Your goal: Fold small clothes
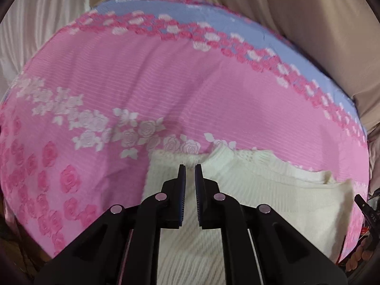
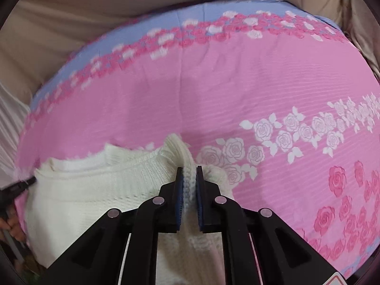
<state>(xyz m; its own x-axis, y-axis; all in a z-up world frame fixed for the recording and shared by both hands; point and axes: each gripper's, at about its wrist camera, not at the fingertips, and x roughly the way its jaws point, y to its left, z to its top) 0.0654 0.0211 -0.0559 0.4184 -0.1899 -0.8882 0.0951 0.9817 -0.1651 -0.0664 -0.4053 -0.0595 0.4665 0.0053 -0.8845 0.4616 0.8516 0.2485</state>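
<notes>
White knit sweater lying on a pink rose-print bedspread over a bed, near the bed's near edge. Left claw above the sweater's left part, pointing steeply down, jaws nearly together with only a narrow gap; nothing seen pinched between the tips, knit visible through the gap below. Whether the tips touch the fabric cannot be told. Ribbed collar standing up just beyond and right of that claw. In the right wrist view, right claw clamped on a raised fold of the sweater, a strip of ribbed knit pinched between the blue pads and bunched upward beyond the tips. Rest of the sweater spread leftward from that claw, toward the bed's left edge as seen there. In each view, a tip of the other claw just visible at the frame's side, at the sweater's far end. Blue band with pink and white roses along the bedspread's far edge; white rose band across its middle, just beyond the sweater. Beige fabric beyond the bed's far edge. No containers in view.
</notes>
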